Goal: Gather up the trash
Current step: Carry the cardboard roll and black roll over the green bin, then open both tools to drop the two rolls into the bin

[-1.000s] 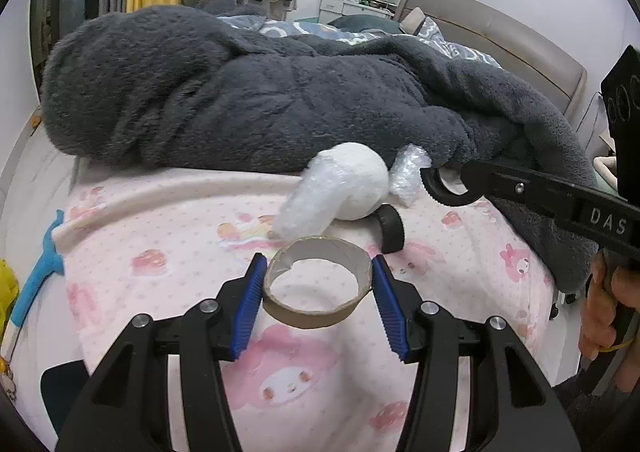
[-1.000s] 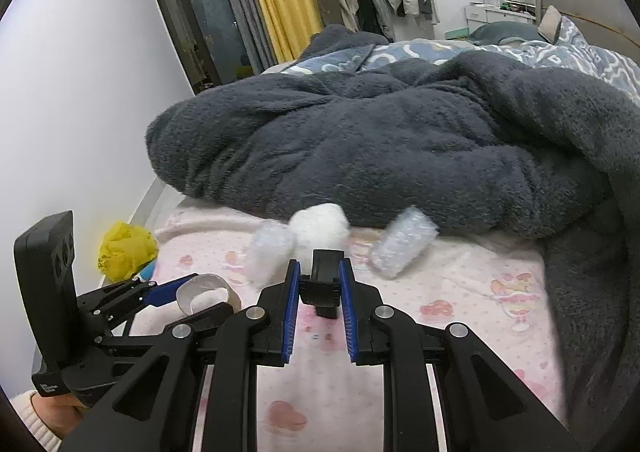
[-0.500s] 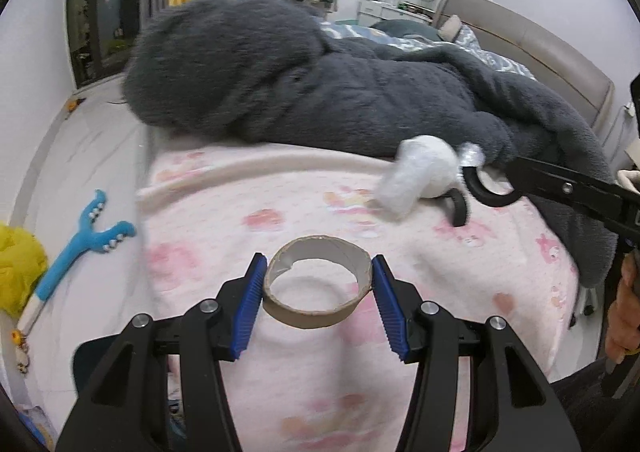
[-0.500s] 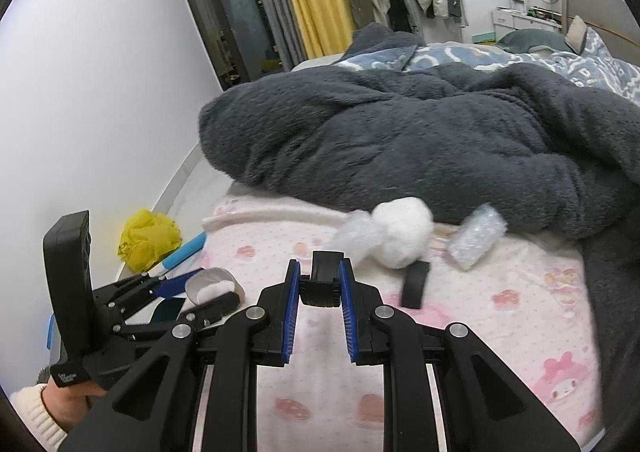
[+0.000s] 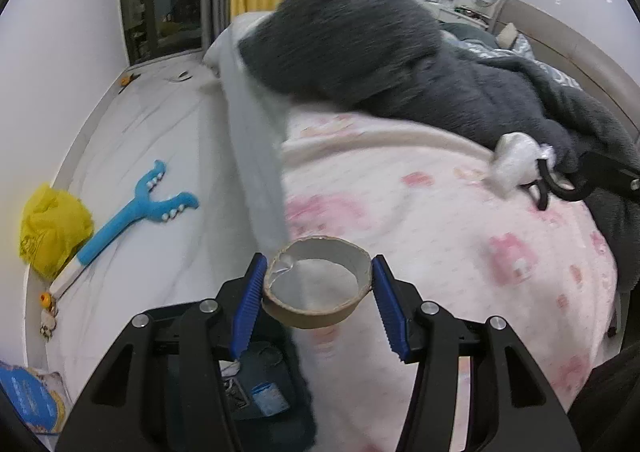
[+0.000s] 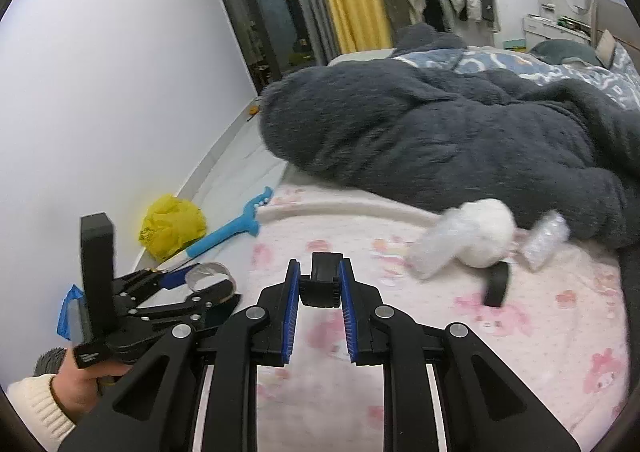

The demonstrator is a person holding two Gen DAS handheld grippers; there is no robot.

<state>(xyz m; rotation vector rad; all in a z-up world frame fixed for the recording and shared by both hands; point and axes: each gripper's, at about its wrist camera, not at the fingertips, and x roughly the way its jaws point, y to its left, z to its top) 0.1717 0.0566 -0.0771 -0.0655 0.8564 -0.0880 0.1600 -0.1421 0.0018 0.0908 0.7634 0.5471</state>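
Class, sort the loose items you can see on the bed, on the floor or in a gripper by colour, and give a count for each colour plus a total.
Brown: 1, tape core
Black: 2, small black block, black ring
White or clear: 2, white wad, bubble wrap piece
Yellow: 1, yellow bag
Blue: 1, blue tool
Total: 7

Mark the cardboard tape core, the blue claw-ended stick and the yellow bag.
cardboard tape core [image 5: 316,310]: left wrist view, front outer wall of the ring.
blue claw-ended stick [image 5: 120,222]: left wrist view, mid handle.
yellow bag [image 6: 172,226]: right wrist view, centre of the crumpled bundle.
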